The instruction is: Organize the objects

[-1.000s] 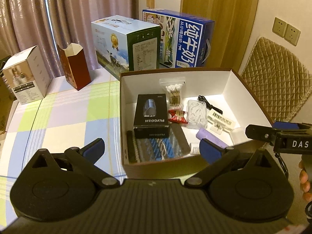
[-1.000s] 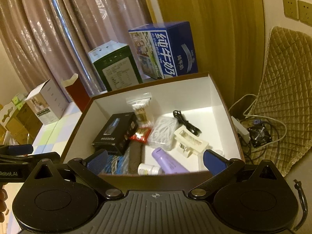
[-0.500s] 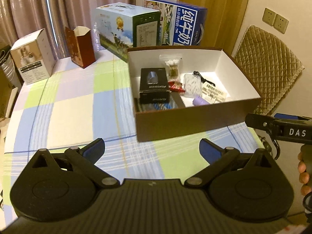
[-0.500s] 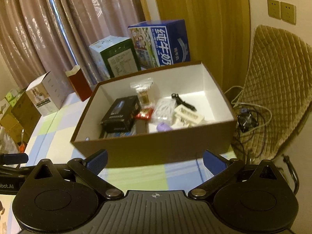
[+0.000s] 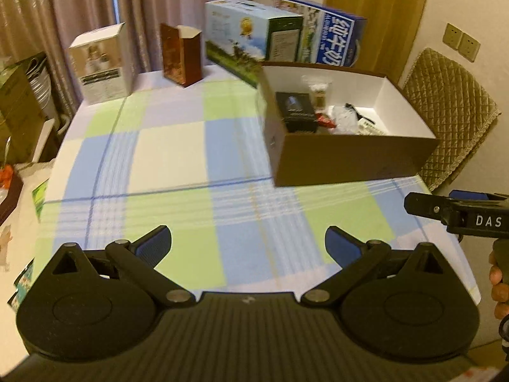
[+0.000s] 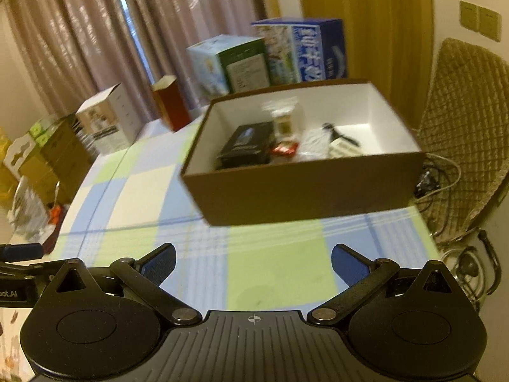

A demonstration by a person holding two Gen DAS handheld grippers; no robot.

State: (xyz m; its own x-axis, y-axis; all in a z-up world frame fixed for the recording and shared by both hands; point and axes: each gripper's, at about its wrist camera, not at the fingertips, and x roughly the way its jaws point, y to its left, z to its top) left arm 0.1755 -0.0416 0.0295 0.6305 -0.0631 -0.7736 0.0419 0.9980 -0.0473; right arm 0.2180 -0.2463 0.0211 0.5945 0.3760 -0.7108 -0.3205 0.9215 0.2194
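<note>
The left tongs stand wide with nothing between the blue pads, hanging above the checked cloth of the worktop. The right tongs are likewise spread wide and empty, over the near edge of the same worktop. From the left wrist view, the right tool pokes in at the right margin, with fingers of the person's hand wrapped around its handle.

Well beyond both tongs sits the brown cardboard box, white inside, on the far right part of the worktop. In it lie a black product box at the left, a bag of cotton swabs behind it, a small red packet just beside the black box, a clear plastic piece, a black cable and a white labelled item; the view is blurred, so finer detail is lost.

Behind the box stand a blue milk carton and a green-and-white carton. Farther left are a dark red open carton and a white carton. A quilted chair back stands beside the worktop at the right.
</note>
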